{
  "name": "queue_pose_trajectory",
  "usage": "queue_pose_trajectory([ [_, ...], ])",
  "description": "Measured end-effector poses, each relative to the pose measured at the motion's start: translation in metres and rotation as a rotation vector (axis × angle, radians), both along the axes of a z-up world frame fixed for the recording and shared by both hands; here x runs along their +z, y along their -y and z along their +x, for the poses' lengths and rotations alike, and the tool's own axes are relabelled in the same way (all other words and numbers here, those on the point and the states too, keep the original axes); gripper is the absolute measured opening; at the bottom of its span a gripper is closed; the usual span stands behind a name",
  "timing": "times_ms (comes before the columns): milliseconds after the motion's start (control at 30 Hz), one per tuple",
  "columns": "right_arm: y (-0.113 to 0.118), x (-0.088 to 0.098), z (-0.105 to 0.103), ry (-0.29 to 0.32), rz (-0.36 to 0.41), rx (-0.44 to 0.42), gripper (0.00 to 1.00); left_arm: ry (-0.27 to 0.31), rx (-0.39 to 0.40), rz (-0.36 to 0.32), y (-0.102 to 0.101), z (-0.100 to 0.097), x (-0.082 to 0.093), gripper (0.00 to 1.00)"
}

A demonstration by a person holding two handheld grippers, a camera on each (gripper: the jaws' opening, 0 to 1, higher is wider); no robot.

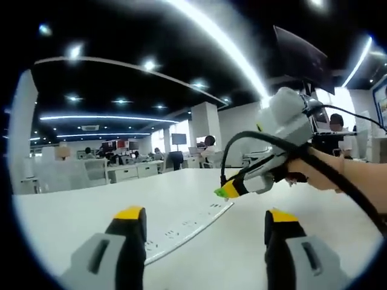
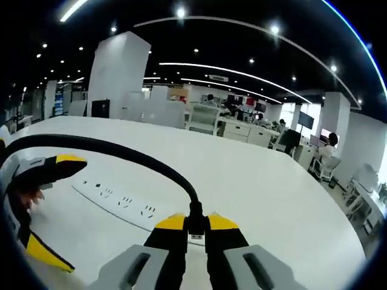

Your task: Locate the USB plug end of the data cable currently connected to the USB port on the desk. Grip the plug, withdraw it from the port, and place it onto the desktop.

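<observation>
Plug [image 2: 196, 226], small, rigid, light, on springy black cable [image 2: 121, 148]: clamped between right gripper [image 2: 196, 225] jaws at socket strip [image 2: 121, 199] on white desk [image 2: 254, 181]; hold its body, not the cable; left gripper [image 1: 205, 220] jaws apart.

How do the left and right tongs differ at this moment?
The right tongs are shut on the black cable's plug above the white power strip; the left tongs stand open and hold nothing. Both have yellow tips and hang over the white desk.
</observation>
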State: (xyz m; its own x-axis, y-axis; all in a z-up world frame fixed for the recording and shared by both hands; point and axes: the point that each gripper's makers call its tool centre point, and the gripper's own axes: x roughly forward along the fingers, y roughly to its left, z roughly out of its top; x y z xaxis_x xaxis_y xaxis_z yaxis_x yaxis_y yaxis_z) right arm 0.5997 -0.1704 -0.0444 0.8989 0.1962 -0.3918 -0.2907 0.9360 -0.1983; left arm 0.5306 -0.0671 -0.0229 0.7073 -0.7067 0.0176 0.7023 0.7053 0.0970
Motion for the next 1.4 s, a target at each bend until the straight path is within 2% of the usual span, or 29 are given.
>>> queue_pose_trajectory([
  [100,0.001,-0.001,-0.002,-0.010,-0.028,0.010,0.13,-0.003,0.009,-0.019,-0.002,0.001,0.002,0.80],
  [333,0.003,-0.002,-0.008,-0.034,-0.111,0.023,0.13,0.011,0.051,-0.012,-0.013,0.006,0.004,0.80],
  [433,0.013,-0.003,-0.008,-0.041,-0.202,0.002,0.13,-0.012,0.068,-0.054,-0.018,0.009,0.004,0.80],
  [500,0.015,-0.008,-0.010,-0.056,-0.233,0.001,0.13,-0.023,0.077,-0.061,-0.021,0.010,0.003,0.80],
  [633,0.019,-0.010,-0.012,-0.066,-0.259,-0.005,0.13,-0.024,0.121,-0.064,-0.031,0.016,0.003,0.79],
  [733,0.022,-0.011,-0.013,-0.070,-0.282,-0.010,0.13,-0.012,0.179,-0.105,-0.048,0.022,0.012,0.79],
  [900,0.026,-0.013,-0.017,-0.090,-0.299,-0.005,0.13,0.003,0.233,-0.166,-0.066,0.026,0.025,0.79],
  [1233,0.035,-0.030,-0.026,-0.178,-0.327,-0.019,0.13,0.023,0.192,-0.153,-0.056,0.016,0.034,0.80],
  [1400,0.033,-0.034,-0.029,-0.191,-0.329,-0.006,0.13,0.039,0.219,-0.153,-0.065,0.017,0.039,0.80],
])
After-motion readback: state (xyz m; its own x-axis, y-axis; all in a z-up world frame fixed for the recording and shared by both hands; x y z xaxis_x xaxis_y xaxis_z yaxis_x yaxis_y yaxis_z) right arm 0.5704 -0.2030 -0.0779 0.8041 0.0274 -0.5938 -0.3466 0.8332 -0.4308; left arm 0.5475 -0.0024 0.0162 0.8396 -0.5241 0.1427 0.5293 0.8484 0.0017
